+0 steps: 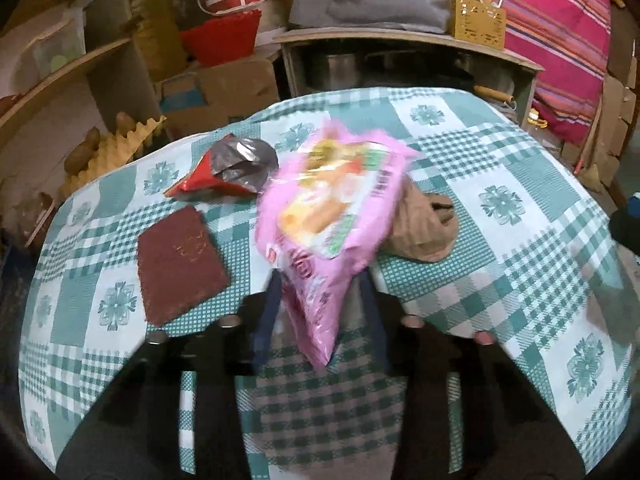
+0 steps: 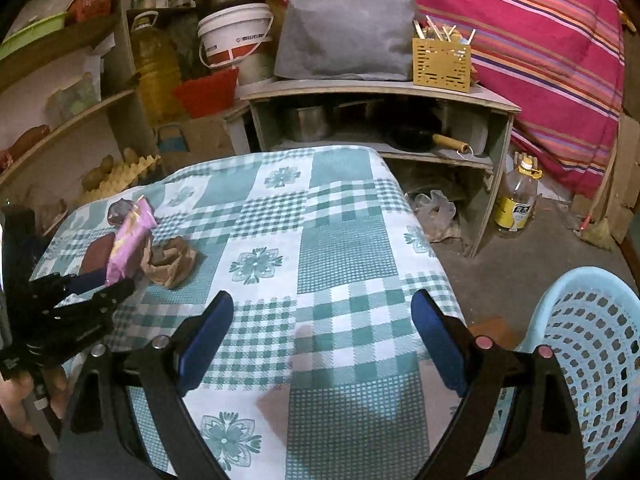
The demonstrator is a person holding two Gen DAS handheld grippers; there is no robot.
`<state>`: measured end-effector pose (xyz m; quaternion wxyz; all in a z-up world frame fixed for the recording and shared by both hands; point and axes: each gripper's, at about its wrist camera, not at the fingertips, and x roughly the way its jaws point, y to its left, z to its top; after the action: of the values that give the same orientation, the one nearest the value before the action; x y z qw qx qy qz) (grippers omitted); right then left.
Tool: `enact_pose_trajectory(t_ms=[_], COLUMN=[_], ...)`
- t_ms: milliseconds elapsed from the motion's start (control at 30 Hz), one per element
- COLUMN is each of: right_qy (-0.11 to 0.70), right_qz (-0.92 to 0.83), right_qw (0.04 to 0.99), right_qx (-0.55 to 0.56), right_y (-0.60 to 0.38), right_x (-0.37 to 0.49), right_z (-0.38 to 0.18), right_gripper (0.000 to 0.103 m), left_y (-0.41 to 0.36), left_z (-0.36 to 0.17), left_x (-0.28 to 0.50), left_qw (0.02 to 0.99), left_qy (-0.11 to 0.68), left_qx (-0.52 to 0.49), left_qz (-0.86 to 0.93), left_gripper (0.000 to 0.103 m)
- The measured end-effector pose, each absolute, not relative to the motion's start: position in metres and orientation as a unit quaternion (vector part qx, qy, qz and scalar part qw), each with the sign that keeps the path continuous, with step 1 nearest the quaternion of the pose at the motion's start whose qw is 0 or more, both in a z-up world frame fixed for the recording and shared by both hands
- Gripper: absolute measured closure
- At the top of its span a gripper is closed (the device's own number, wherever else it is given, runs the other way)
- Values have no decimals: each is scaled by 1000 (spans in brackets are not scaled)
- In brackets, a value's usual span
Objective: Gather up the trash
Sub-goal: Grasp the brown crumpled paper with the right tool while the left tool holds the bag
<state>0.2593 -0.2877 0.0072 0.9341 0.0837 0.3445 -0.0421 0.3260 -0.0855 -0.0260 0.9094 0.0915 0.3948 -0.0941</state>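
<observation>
This is a crowded home room. Shelves (image 2: 376,92) hold pots (image 2: 308,122) and a bucket (image 2: 234,36). A striped blanket (image 2: 540,60) hangs behind.

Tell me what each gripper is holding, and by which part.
The left gripper is shut on the pink wrapper, pinching its near, lower end. The right gripper holds nothing; its jaws stand open above the tablecloth.
</observation>
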Motion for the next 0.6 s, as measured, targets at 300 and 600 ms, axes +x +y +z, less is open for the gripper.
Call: enact_pose_trajectory(t_ms=[300, 600], right_qy=[346, 358], right_qz=[-34, -7], right_qw=[935, 933], right_qx=[72, 50], right_y=[-267, -220], right_x=[263, 279], right_z=[8, 7], right_gripper=[14, 14], left_y=[-80, -33], left_z=[-8, 13], left_x=[304, 293], left_qw=[921, 935], left_qy=[356, 334], left_qx=[132, 107], left_qz=[-83, -51], left_gripper=[86, 86])
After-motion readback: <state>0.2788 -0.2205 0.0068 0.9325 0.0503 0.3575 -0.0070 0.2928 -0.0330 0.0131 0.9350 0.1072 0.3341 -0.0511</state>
